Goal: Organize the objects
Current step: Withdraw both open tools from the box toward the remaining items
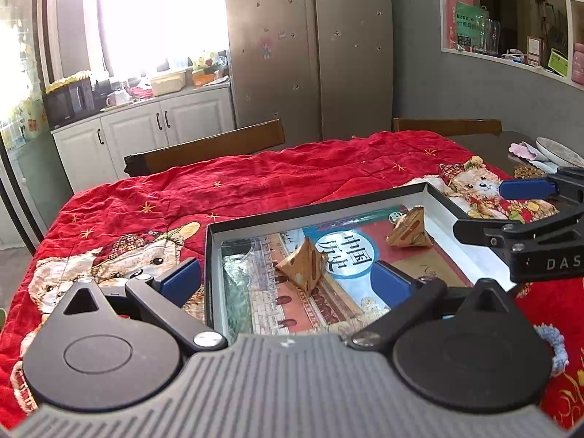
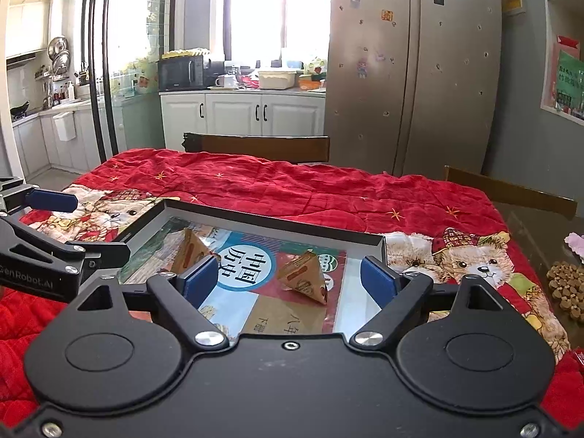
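Observation:
A shallow black-rimmed box (image 1: 310, 208) (image 2: 277, 221) lies on the red bear-print quilt (image 1: 255, 179). A book with a blue circle on its cover (image 1: 346, 255) (image 2: 244, 266) lies flat in the box. Two brown pyramid-shaped paper packets rest on the book: one at the left (image 1: 301, 268) (image 2: 189, 252), one at the right (image 1: 408, 231) (image 2: 304, 281). My left gripper (image 1: 288, 281) (image 2: 101, 226) hovers open above the box's near left corner. Over the box's near right part, my right gripper (image 2: 289, 280) (image 1: 480, 207) is also open. Neither holds anything.
Two wooden chair backs (image 2: 259, 148) (image 1: 447, 126) stand at the table's far side, with a fridge (image 2: 412, 73) and white cabinets (image 2: 241, 113) behind. At the table's right end are a plate (image 1: 558, 151), a pink cloth (image 1: 522, 149) and a brown beaded mat (image 2: 567, 288).

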Action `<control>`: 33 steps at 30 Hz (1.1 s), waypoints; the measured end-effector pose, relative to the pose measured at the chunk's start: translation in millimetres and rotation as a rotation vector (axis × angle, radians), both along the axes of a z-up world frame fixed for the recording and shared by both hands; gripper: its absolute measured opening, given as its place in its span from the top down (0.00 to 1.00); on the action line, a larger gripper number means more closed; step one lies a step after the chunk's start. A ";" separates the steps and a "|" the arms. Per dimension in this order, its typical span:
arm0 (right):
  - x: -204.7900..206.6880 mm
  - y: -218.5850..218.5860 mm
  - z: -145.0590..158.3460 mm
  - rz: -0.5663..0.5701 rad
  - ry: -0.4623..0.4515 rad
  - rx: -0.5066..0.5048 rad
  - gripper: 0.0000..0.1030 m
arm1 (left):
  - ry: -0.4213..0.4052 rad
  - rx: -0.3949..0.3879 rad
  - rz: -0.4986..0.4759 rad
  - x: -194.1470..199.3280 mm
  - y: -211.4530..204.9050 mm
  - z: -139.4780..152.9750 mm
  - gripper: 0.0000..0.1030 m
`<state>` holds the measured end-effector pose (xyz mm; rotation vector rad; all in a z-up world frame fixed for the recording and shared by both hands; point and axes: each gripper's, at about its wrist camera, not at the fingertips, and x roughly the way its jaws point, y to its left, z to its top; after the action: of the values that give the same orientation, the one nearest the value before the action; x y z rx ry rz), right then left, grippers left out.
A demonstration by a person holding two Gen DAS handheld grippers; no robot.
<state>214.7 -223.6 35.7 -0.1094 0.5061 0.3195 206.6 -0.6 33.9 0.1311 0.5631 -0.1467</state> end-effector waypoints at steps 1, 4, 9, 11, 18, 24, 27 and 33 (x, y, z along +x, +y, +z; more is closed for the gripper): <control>-3.8 -0.9 1.3 0.003 -0.003 0.002 0.18 | -0.001 0.005 -0.001 -2.7 -0.1 0.5 0.00; -14.4 -4.3 4.7 0.011 -0.012 0.003 0.17 | -0.010 0.017 -0.002 -11.7 0.2 3.0 0.00; -31.6 -11.3 10.4 0.014 -0.026 0.016 0.17 | -0.021 0.008 -0.008 -28.8 3.2 8.8 0.00; -39.8 -14.8 13.1 0.014 -0.031 0.024 0.17 | -0.028 0.012 -0.014 -36.0 4.0 10.7 0.00; -62.9 -28.3 20.3 0.014 -0.047 0.044 0.17 | -0.039 0.037 -0.030 -58.3 5.6 11.8 0.00; -84.0 -37.7 21.2 0.016 -0.055 0.048 0.17 | -0.042 0.058 -0.053 -79.7 9.0 7.4 0.00; -94.0 -44.5 19.0 0.009 -0.053 0.044 0.17 | -0.027 0.066 -0.066 -88.0 12.9 1.1 0.00; -107.9 -59.0 11.3 -0.024 -0.050 0.033 0.18 | 0.005 0.070 -0.060 -101.8 23.1 -16.1 0.00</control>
<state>106.8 -282.6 47.0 -0.0787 0.4520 0.3012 104.8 22.5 17.9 0.2160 0.5694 -0.1861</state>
